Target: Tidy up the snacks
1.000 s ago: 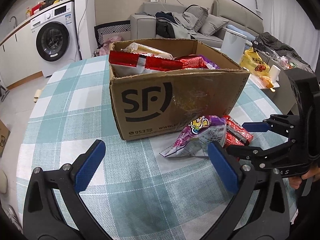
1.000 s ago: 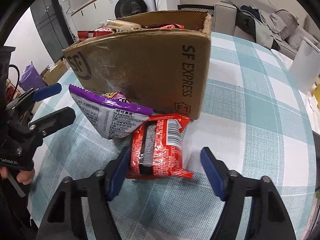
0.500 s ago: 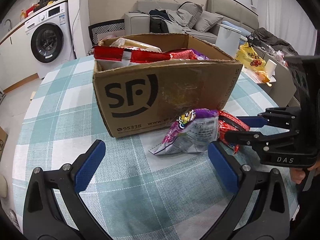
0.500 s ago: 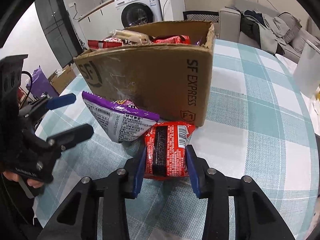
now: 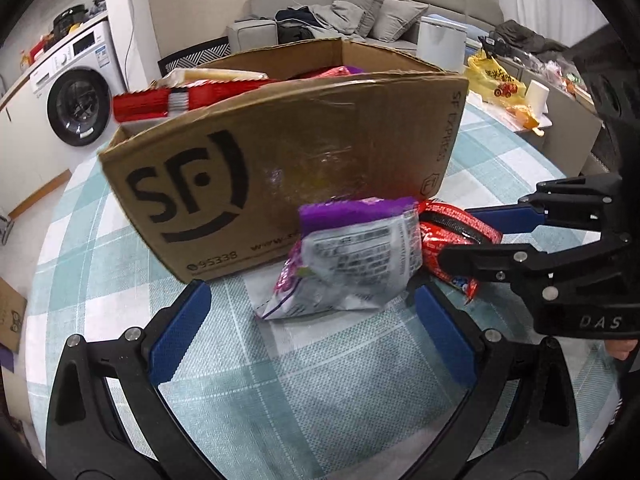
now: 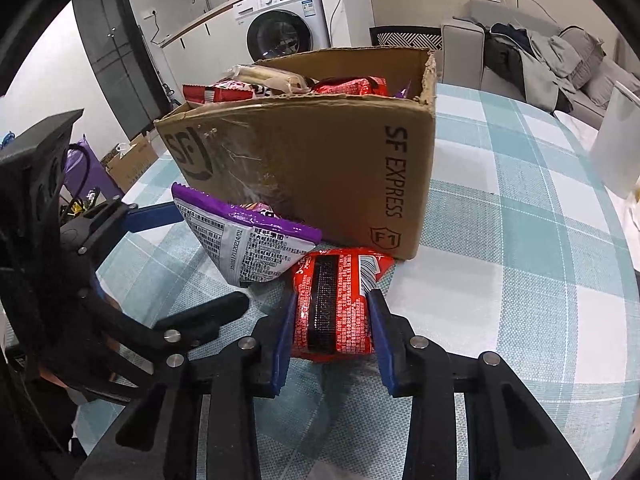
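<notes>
A red snack packet (image 6: pixel 334 320) lies on the checked tablecloth at the corner of the cardboard SF box (image 6: pixel 320 168). My right gripper (image 6: pixel 332 300) has its jaws closing, and both blue pads press on the packet's sides. Leaning on the box beside it is a purple and silver snack packet (image 5: pixel 352 256). My left gripper (image 5: pixel 310 294) stands open just in front of the purple packet, one finger on each side, apart from it. Several snack packets fill the box (image 5: pixel 280 168). In the left wrist view the right gripper (image 5: pixel 460 236) comes in from the right onto the red packet (image 5: pixel 452 226).
The round table (image 5: pixel 280 380) carries a teal checked cloth. A white bin (image 6: pixel 616 148) stands at its far right edge, with a yellow bag (image 5: pixel 496 80) beyond. A washing machine (image 5: pixel 76 108) and a sofa (image 5: pixel 360 12) are behind.
The right jaws closed from wide open onto the red packet. The left gripper moved forward and down toward the purple packet, still open.
</notes>
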Demonstrator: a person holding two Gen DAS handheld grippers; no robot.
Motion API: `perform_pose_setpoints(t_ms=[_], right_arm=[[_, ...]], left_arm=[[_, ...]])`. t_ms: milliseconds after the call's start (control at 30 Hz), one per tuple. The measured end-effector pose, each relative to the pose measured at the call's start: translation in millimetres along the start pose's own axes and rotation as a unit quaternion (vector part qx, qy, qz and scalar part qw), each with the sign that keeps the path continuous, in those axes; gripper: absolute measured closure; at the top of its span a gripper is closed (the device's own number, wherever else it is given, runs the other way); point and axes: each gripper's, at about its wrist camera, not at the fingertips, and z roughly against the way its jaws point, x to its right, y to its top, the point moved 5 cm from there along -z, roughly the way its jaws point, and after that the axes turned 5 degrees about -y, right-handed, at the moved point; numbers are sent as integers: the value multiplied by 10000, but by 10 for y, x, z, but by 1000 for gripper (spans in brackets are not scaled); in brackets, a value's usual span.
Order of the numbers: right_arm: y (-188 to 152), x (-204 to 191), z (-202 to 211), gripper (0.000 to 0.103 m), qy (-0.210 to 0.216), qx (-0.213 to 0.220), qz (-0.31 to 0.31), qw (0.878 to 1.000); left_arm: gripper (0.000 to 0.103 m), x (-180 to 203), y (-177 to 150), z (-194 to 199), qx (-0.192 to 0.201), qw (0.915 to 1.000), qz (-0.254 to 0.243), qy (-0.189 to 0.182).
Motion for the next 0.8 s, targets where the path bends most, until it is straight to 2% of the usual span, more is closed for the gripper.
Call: perform_pose_setpoints(t_ms=[167, 233, 300, 367, 800], right_arm=[[14, 13, 3, 68, 61, -9, -37, 10000], [18, 34, 5, 68, 81, -13, -48, 10000], [19, 34, 9, 68, 92, -12, -59, 9999], [16, 36, 9, 68, 96, -12, -63, 9999], [40, 89, 91, 69, 157, 69, -130, 9998]], left_arm=[[4, 76, 44, -69, 28, 9999, -165, 37], [11, 96, 68, -106, 12, 9997, -223, 87], [30, 107, 72, -142, -38, 9998, -201, 3], [41, 121, 65, -170, -78, 9997, -176, -144], [51, 101, 58, -4, 200, 9988, 7, -451]])
